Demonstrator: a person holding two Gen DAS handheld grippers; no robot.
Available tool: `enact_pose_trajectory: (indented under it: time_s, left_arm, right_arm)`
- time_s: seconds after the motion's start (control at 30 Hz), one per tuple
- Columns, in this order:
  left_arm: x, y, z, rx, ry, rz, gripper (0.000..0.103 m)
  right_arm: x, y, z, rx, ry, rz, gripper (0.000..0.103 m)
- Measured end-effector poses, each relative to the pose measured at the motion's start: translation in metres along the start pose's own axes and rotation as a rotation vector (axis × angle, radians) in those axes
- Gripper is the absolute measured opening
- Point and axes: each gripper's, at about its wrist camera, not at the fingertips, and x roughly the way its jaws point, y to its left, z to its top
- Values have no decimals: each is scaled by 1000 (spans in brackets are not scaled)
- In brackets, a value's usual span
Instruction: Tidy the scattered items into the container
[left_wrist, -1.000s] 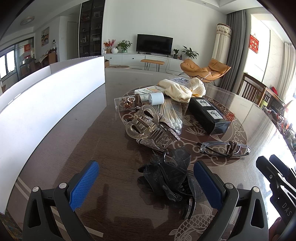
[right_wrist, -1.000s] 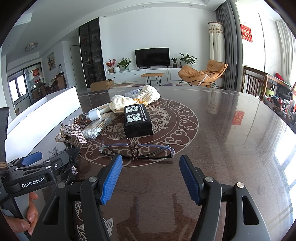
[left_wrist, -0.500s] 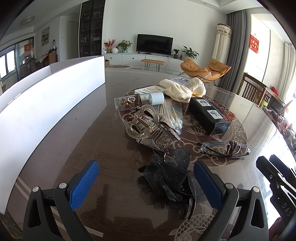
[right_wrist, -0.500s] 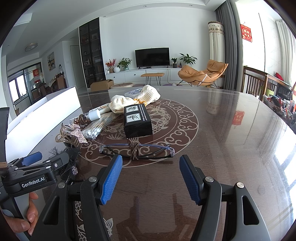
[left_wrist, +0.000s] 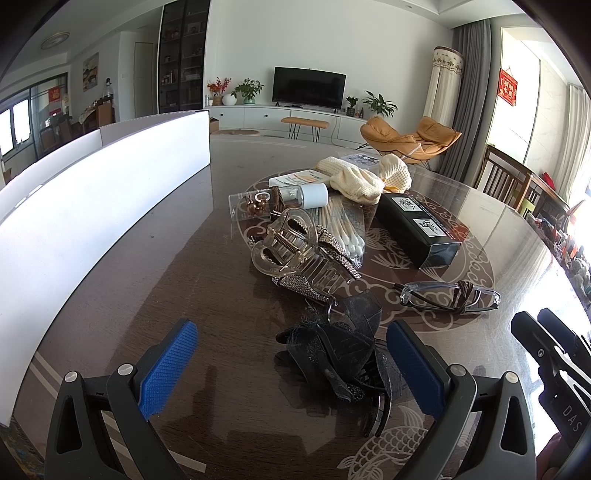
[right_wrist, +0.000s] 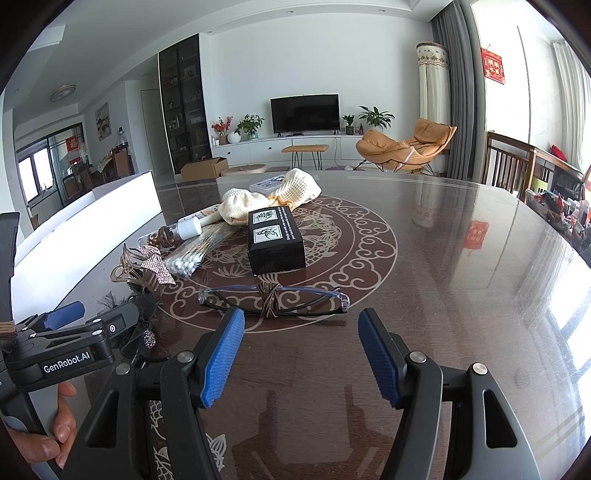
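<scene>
Sunlit living room, dark glossy table (left_wrist: 177, 266): your left gripper (left_wrist: 291, 363) has its jaws spread around the black hair clip (left_wrist: 340, 350), so close on its firm body, then lift toward the white container (left_wrist: 92, 206); your right gripper (right_wrist: 301, 350) waits spread near the glasses (right_wrist: 273, 297).

table (right_wrist: 461, 258) (dark, glossy) | glasses (right_wrist: 273, 297) | black box (right_wrist: 276, 242) | hair clips (left_wrist: 295, 254) | swabs (left_wrist: 345, 232)

Glossy dark wood table (right_wrist: 461, 258), matt black box (right_wrist: 277, 251), knitted cream cloth (left_wrist: 354, 182), clear plastic hair claw (left_wrist: 291, 251)
</scene>
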Motion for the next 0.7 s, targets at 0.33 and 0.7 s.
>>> enact_pose_trajectory:
  time_s: [0.33, 0.7]
  left_arm:
    - [1, -1, 0, -2, 0, 0, 103]
    - [1, -6, -2, -8, 0, -1, 103]
  right_arm:
    - [0, 0, 0, 0, 0, 1, 65]
    - [1, 0, 0, 2, 0, 1, 65]
